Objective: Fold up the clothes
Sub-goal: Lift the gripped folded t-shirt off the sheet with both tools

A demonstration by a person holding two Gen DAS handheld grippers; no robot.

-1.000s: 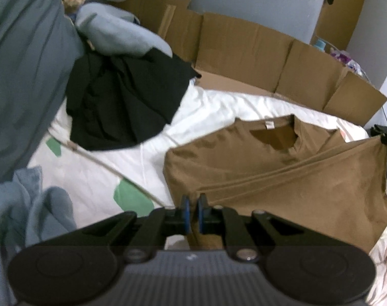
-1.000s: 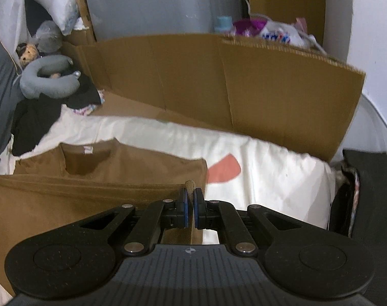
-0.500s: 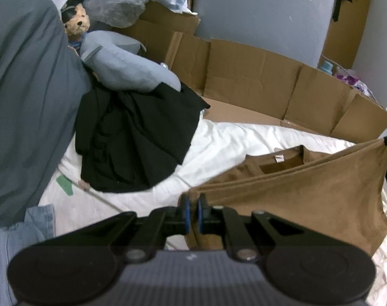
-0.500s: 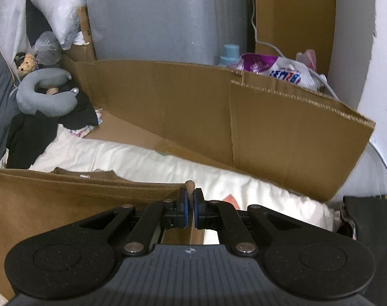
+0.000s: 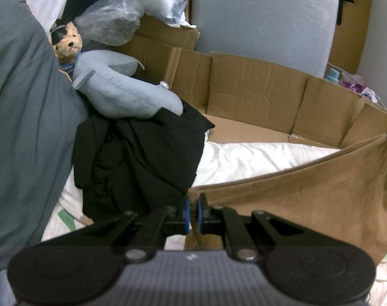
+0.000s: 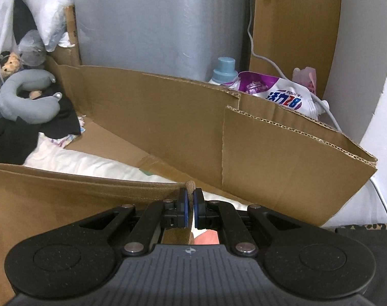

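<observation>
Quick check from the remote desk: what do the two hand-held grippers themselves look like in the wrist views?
Both look alike. The left hand-held gripper and right hand-held gripper have matte black bodies with two round discs, ribbed grey centre, silver pivot pins, angled black linkage bars and blue fingertip pads. A small white mark sits mid-body. No cables or sleeves show.

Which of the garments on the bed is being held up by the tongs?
The brown shirt, stretched between both tongs. The black garment lies crumpled and untouched under the grey neck pillow.
</observation>
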